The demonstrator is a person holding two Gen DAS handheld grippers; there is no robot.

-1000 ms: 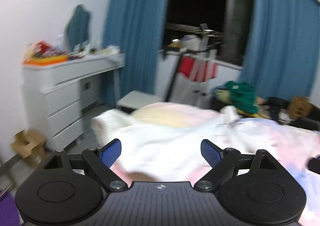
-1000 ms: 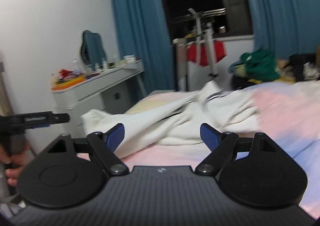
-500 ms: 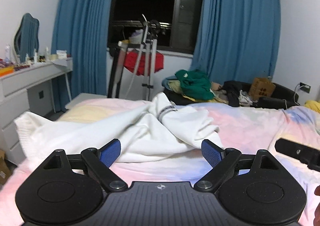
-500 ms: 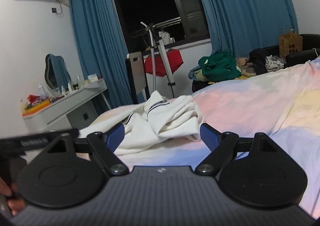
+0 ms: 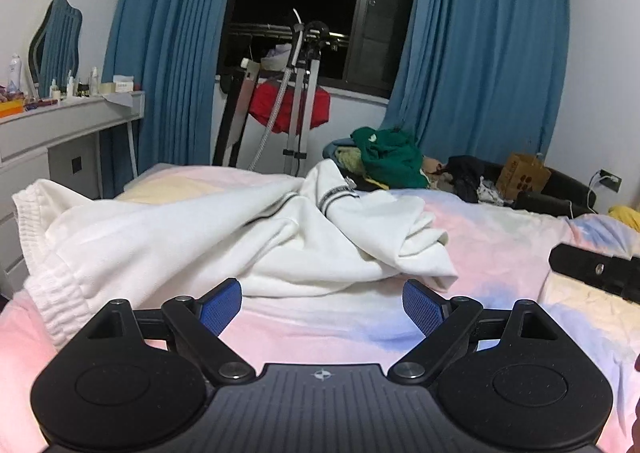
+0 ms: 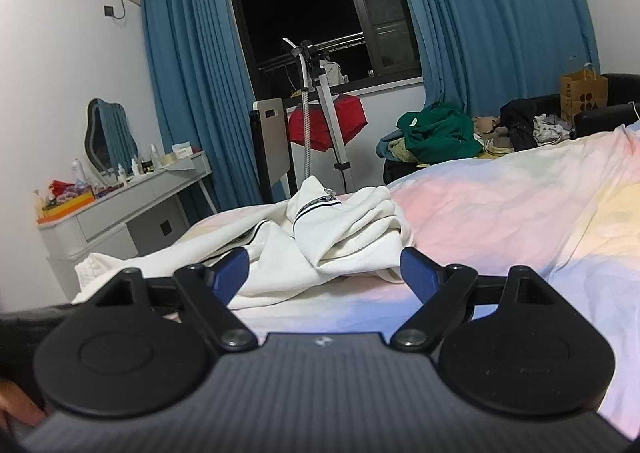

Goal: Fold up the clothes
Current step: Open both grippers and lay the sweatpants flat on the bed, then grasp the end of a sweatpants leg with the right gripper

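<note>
Both tools are spread wide with nothing in them, left tool [image 5: 322, 303] and right tool [image 6: 322, 273]. The crumpled white sweatshirt with dark striped trim [image 5: 224, 237] sits bunched mid-frame on the pastel tie-dye bed sheet [image 5: 500, 249]. Biggest risk I'd guess: pinching several layers at once, or snagging the sheet along with it.

Bed [image 5: 500, 253], covered by a pastel sheet in pink, blue and yellow patches, fills the lower and right part of both wrist views. A crumpled white garment [image 5: 240, 237] with dark striped trim lies directly on the sheet, spread from the left edge to the centre of the left view and bunched at centre in the right view [image 6: 340, 237]; its ribbed hem sits at lower left of the left view, at the bed's edge.
</note>
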